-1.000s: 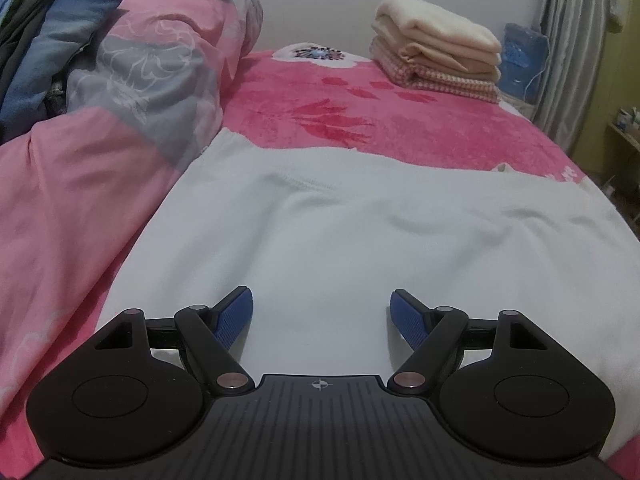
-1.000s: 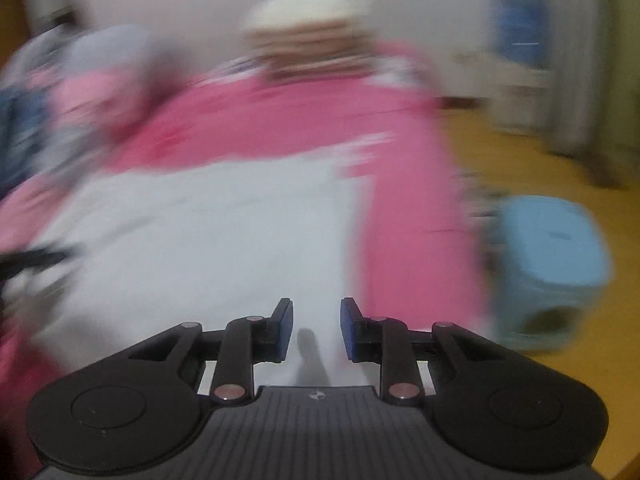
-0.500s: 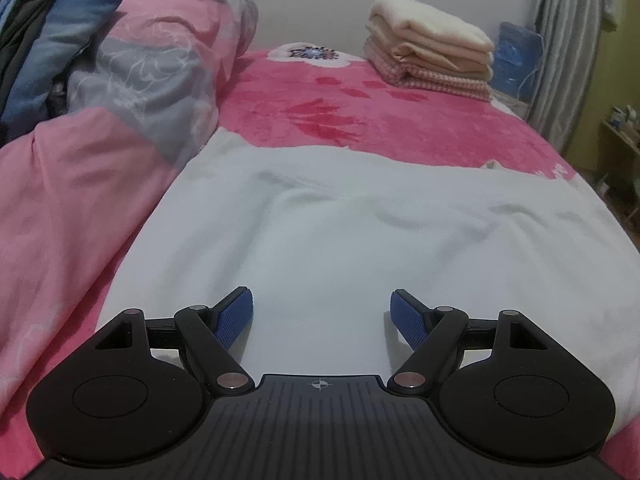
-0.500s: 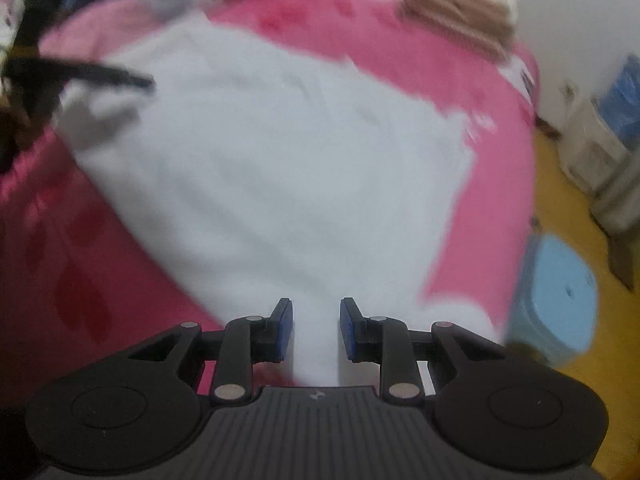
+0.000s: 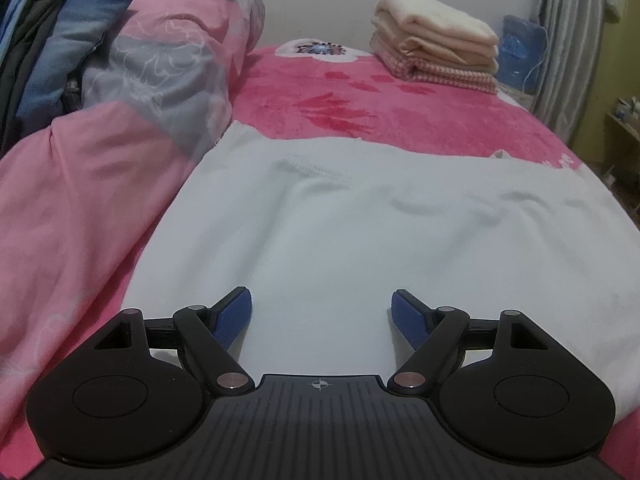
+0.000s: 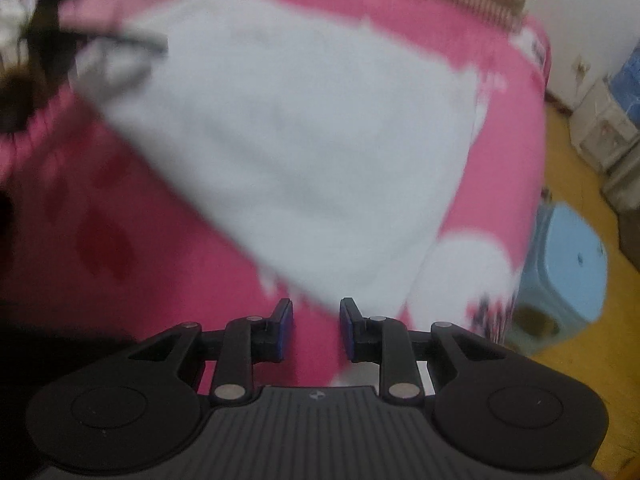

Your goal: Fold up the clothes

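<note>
A pink floral fleece bedspread (image 5: 420,120) is covered by the flat white knit garment (image 5: 380,232). A stack of folded cream towels (image 5: 436,40) is seen sharply only in the left view; a light blue plastic stool (image 6: 568,264) only in the right. The left gripper (image 5: 321,314) is spread wide over the garment, empty. The right gripper (image 6: 316,328) is narrowly parted, nothing pinched.

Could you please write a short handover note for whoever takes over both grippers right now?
Left gripper: open wide, empty, low over the white garment.
Right gripper: open by a narrow gap, nothing between its jaws, over the garment's near edge and the pink bedspread; this view is blurred.
Things: the garment lies spread flat on the bed; the folded stack sits at the far end; unfolded clothes are piled at the far left.
Done: garment laid out. Left: every fold.
</note>
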`<state>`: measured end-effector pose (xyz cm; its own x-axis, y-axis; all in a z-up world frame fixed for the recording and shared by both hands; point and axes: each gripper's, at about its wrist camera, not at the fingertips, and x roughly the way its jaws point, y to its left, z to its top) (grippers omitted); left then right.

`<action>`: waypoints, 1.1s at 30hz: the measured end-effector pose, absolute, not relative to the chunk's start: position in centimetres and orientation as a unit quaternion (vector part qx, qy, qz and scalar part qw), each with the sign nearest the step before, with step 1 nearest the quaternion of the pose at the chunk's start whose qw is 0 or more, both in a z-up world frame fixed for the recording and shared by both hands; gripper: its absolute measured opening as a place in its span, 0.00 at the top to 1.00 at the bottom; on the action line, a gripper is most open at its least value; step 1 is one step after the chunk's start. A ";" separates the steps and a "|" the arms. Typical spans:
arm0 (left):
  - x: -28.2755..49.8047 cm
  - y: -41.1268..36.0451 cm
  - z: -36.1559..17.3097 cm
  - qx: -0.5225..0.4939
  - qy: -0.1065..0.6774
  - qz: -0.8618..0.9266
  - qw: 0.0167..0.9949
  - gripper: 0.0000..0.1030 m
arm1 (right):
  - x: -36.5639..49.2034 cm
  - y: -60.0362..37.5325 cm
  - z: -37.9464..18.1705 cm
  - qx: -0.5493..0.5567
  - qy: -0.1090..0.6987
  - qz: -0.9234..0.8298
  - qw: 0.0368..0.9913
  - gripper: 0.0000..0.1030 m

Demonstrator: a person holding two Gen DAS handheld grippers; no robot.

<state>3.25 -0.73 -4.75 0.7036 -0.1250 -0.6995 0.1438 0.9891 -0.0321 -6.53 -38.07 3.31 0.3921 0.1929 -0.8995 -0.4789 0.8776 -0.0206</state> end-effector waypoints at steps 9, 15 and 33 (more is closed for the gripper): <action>1.8 0.3 -3.3 0.088 0.401 -0.063 0.910 0.24 | -1.0 -30.3 0.6 -0.146 0.440 0.305 0.832 0.74; -0.1 4.8 -1.5 0.061 0.436 -0.038 0.897 0.24 | -4.2 -30.8 -1.2 -0.160 0.498 0.338 0.782 0.73; 0.7 4.0 -3.6 0.065 0.511 -0.040 0.856 0.63 | 3.3 -34.3 -0.5 0.055 0.534 0.286 0.794 0.74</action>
